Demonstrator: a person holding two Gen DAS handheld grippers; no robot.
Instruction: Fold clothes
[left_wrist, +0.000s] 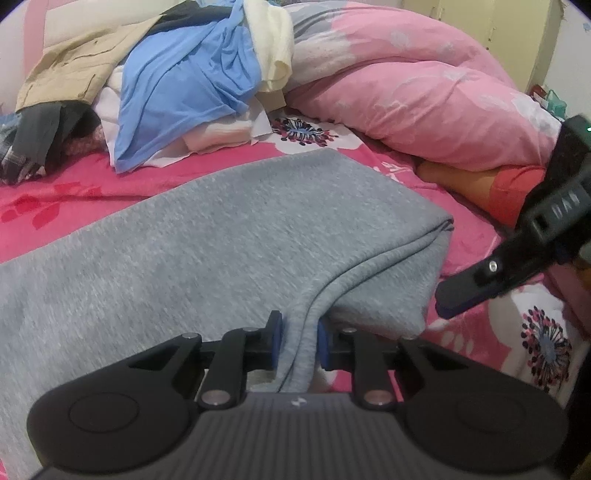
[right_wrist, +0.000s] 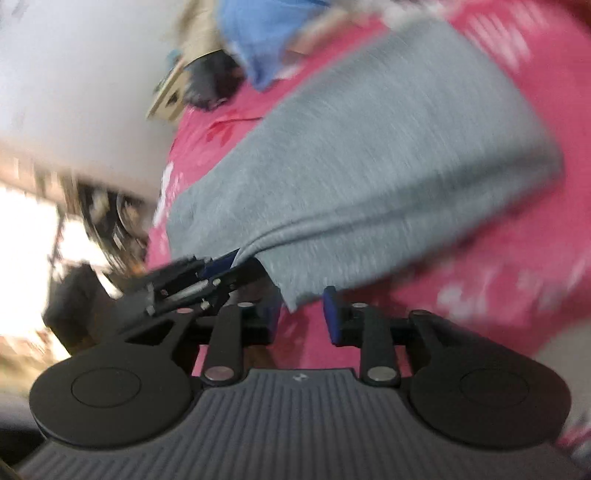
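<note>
Item: grey garment (left_wrist: 229, 236), folded, lying flat on the pink sheet (left_wrist: 55, 206) of a bed. Its layered near edge ran between the pads of our left gripper (left_wrist: 298, 341), which we had clenched on the cloth. We judged this grip to be an anchor, pinning the edge so that the fold kept its line.

Item: right gripper (right_wrist: 301, 314). Its jaws stood apart, nothing pressed between them. The garment's corner lay just in front of the gap, sheet showing behind it. In the left view its one visible finger (left_wrist: 476, 284) hovered beside the garment's right corner, apart from the cloth. We took it to be placed for a second hold on that corner.

Item: pile of unfolded clothes (left_wrist: 184, 85), blue on top, tan and cream beside it, at the far side of the bed, near the garment's far edge.

Item: pink duvet (left_wrist: 424, 96), bunched far right.

Obstruction: pile and duvet left little bare sheet beyond the garment. The right view was blurred, so we could not tell finer contact.
</note>
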